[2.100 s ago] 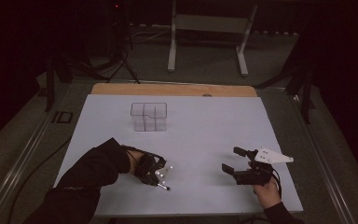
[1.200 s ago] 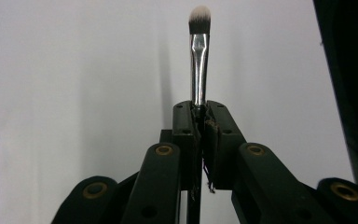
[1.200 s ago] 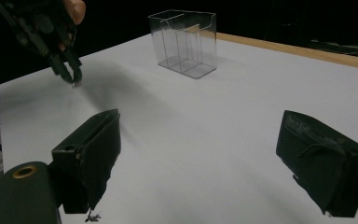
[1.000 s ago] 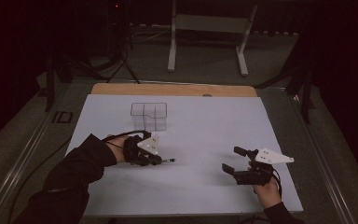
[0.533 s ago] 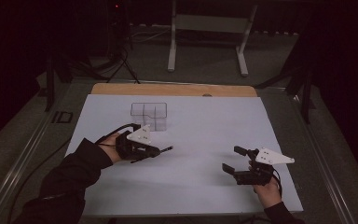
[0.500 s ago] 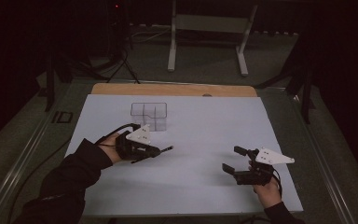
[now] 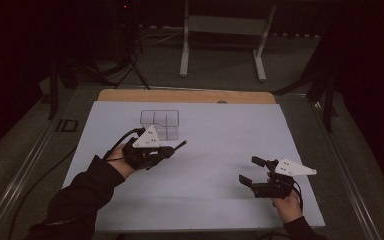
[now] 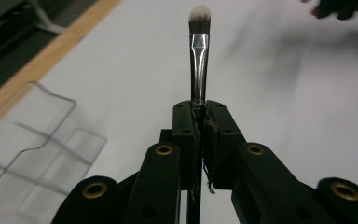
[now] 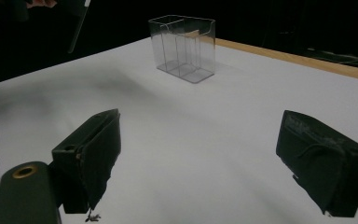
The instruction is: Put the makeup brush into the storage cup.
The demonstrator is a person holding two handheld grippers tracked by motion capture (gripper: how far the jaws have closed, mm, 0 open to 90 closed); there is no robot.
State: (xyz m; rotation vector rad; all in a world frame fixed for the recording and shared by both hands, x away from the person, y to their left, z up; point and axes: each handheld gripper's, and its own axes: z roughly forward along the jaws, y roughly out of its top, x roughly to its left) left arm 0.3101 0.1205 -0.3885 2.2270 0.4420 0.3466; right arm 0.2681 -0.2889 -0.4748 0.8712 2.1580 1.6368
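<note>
Brush [image 8: 199, 51]: clamped by handle in L gripper [image 7: 172, 148], bristles fwd, held above table [image 7: 220, 130] just beside clear organizer [image 7: 161, 123]. R gripper [image 7: 254, 171]: jaws wide apart, nothing between them, low over table's R side, well apart from brush.

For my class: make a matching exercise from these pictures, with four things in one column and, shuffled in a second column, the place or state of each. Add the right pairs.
Column one
1. left gripper
2. right gripper
3. makeup brush
4. clear organizer

Column two
A. stands empty at the far side of the white table top, near its wooden edge
B. jaws wide apart, nothing between them
C. sticks out past the jaws, bristle end away from the hand
D. jaws shut on a thin handle

Pairs: 1-D, 2-B, 3-C, 4-A
</note>
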